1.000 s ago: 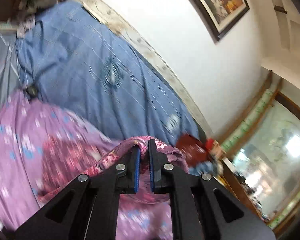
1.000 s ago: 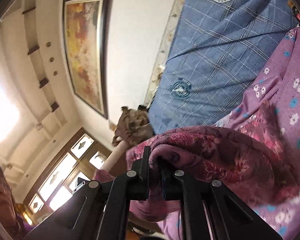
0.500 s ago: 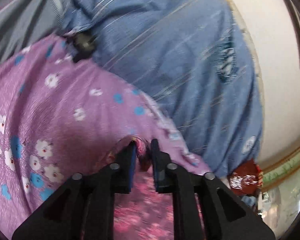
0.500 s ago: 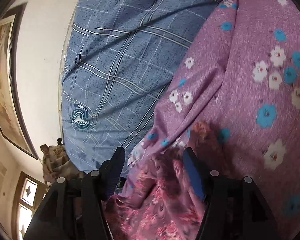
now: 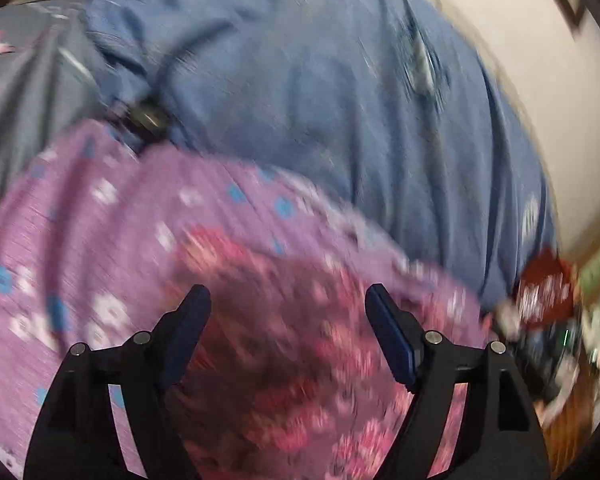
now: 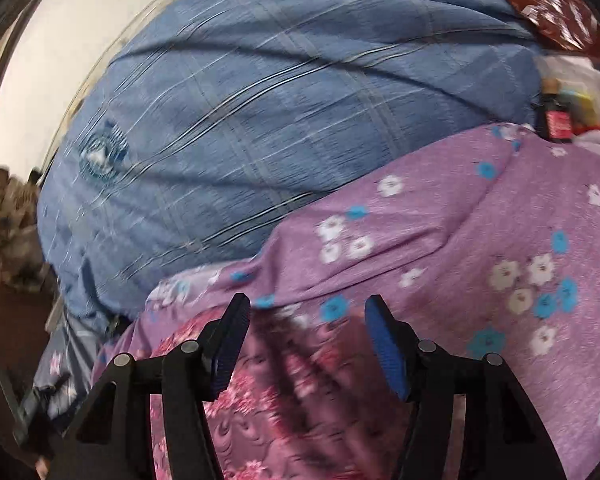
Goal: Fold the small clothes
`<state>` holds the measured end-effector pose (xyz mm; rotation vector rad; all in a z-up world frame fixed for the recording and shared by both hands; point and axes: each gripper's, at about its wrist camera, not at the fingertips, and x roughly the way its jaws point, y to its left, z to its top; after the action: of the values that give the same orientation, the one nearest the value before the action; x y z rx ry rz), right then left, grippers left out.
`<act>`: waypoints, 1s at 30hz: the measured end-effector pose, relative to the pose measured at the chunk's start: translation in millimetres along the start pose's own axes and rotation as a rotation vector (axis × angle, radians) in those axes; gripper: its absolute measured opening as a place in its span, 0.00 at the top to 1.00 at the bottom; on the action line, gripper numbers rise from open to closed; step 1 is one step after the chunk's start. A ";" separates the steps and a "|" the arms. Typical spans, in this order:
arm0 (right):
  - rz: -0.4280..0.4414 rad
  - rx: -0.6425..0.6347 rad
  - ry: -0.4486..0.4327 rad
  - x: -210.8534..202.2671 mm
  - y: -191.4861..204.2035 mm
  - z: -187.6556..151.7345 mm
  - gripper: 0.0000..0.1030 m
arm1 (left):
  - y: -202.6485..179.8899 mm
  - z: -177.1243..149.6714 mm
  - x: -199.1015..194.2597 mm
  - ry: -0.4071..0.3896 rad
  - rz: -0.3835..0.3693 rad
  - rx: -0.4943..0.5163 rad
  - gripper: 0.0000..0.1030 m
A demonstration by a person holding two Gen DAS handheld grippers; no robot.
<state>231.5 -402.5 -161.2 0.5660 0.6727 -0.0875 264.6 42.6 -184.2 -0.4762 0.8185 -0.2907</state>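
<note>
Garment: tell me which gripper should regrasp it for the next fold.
Right, probably. Both the left gripper and the right gripper hang open over the garment, but the right view shows its edge near the jaws; the left view is blurred.

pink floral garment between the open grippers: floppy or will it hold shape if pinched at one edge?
Probably floppy: the pink floral garment lies in soft folds, following the purple flowered sheet beneath. Pinched at one edge, it would likely drape and unfold rather than hold shape. It looks thin and light, so pushing would probably bunch it. The left gripper and right gripper are both open above it.
</note>
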 end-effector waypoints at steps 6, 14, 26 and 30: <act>-0.068 -0.090 0.160 33.9 15.2 -11.0 0.46 | -9.0 -24.4 45.7 0.194 0.057 0.021 0.23; -0.203 -0.260 0.084 -7.3 29.5 -26.3 0.95 | -10.1 -26.5 46.1 0.178 0.086 0.056 0.23; 0.037 -0.258 -0.021 -14.1 53.4 -15.9 0.53 | -22.3 -38.3 49.7 0.146 0.190 0.182 0.22; -0.049 -0.246 0.100 42.4 66.5 -21.1 0.94 | -25.3 -41.1 51.9 0.140 0.209 0.211 0.20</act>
<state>269.7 -330.9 -169.6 0.3192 0.7817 -0.0220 265.8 -13.1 -228.0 -0.1713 0.9549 -0.2153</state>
